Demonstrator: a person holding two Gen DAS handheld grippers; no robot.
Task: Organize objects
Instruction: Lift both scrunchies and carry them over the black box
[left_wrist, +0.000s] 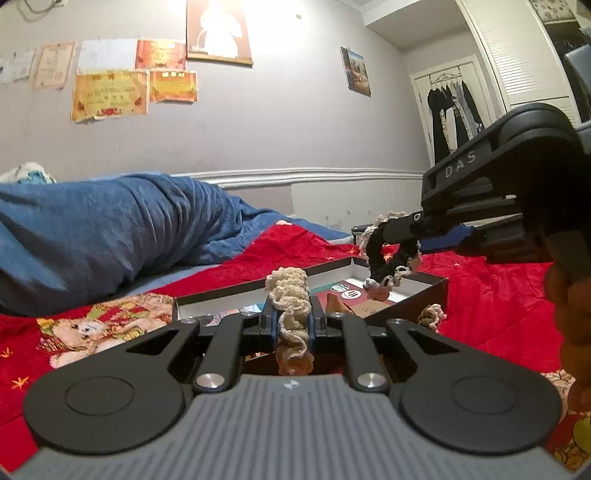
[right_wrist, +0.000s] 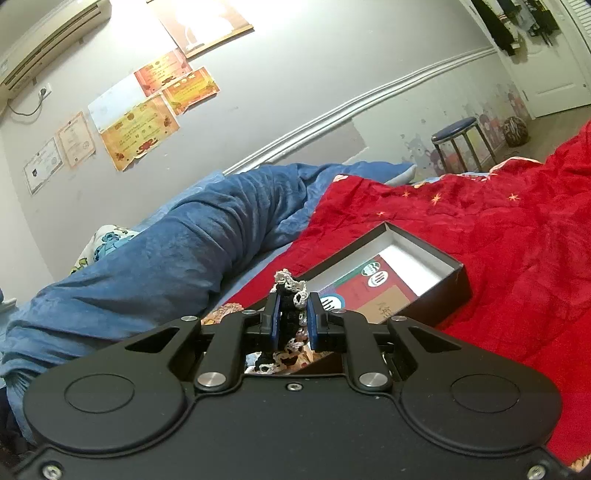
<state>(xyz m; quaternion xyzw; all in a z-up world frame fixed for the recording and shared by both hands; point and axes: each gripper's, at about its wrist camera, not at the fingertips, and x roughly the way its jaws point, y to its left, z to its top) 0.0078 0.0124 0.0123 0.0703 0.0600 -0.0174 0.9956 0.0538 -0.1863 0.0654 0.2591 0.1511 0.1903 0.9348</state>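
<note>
My left gripper (left_wrist: 291, 314) is shut on a cream crocheted piece (left_wrist: 290, 291), whose brown lower part hangs below the fingers. My right gripper (right_wrist: 293, 317) is shut on a black and white crocheted piece (right_wrist: 291, 295). In the left wrist view the right gripper (left_wrist: 388, 229) comes in from the right, and its black and white crocheted piece (left_wrist: 384, 258) dangles over the far corner of an open dark box (left_wrist: 417, 299). The same open dark box (right_wrist: 443, 291) lies on the red bedspread just beyond the right gripper, with red and white printed cards on its floor.
Another small beige crocheted piece (left_wrist: 430, 315) lies on the red bedspread (left_wrist: 295, 243) beside the box. A rolled blue blanket (left_wrist: 110, 229) fills the bed's far left. A stool (right_wrist: 460, 142) stands past the bed. A hand (left_wrist: 569, 314) holds the right gripper.
</note>
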